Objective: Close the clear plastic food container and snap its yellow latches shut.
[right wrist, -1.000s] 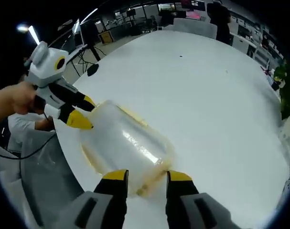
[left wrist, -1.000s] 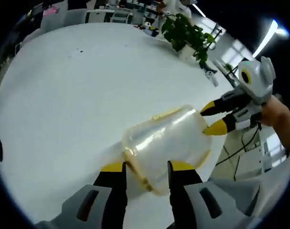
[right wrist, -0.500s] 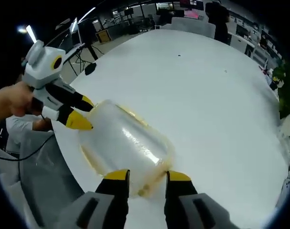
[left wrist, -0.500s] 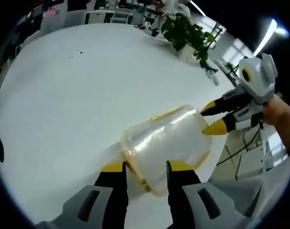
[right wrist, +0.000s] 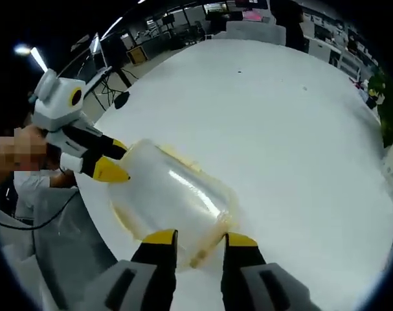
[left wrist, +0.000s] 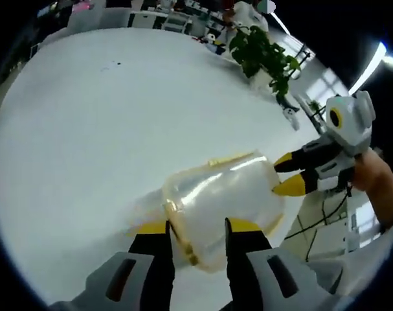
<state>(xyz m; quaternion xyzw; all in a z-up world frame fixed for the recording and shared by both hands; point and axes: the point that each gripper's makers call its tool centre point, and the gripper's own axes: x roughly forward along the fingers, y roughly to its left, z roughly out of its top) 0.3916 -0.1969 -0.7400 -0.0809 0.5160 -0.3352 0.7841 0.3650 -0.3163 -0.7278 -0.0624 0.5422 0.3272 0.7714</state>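
A clear plastic food container with its lid on lies near the edge of the white table. Yellow latches run along its rim. My left gripper is at one short end, jaws apart on either side of the yellow end latch, tips against the container. My right gripper stands the same way at the opposite end, astride that end's latch. Each gripper also appears in the other's view, the right gripper and the left gripper, with yellow tips touching the container. A hand holds each.
A potted green plant stands at the table's far edge. The table edge runs right beside the container, with cables and floor below. Desks, chairs and monitors fill the room behind.
Both views have shifted a little with the hands. The container and both grippers keep the same places at its two ends.
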